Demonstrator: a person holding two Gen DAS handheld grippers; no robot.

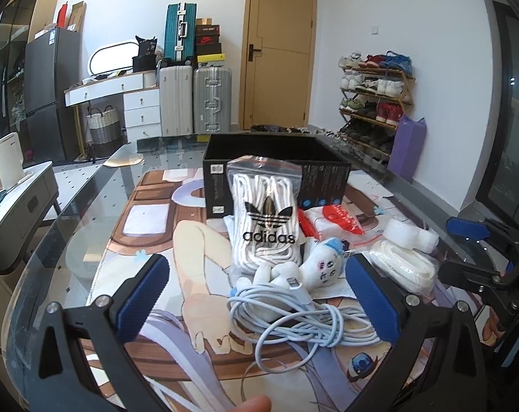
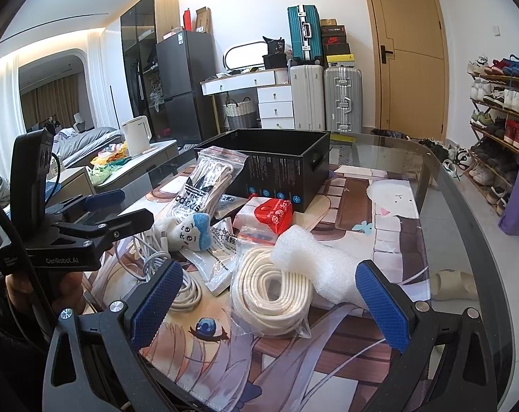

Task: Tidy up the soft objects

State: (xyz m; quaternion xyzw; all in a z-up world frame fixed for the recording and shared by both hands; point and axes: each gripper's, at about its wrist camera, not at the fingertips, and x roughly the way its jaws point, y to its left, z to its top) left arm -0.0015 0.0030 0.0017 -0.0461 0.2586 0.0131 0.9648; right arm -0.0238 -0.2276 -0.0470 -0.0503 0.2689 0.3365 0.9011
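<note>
While both grippers hovered above the glass table [image 1: 87,185], neither held anything. At lower centre of the left wrist view, the left gripper [image 1: 259,295] stood with jaws spread wide, flanking a coiled white cable [image 1: 304,319] and a small plush toy [image 1: 319,264]. Behind these, an Adidas bag of laces [image 1: 264,219] leaned on the black box [image 1: 324,178]. The right gripper [image 2: 268,300], likewise wide open, framed a bagged cream strap [image 2: 273,295] touching a foam piece [image 2: 310,257].
</note>
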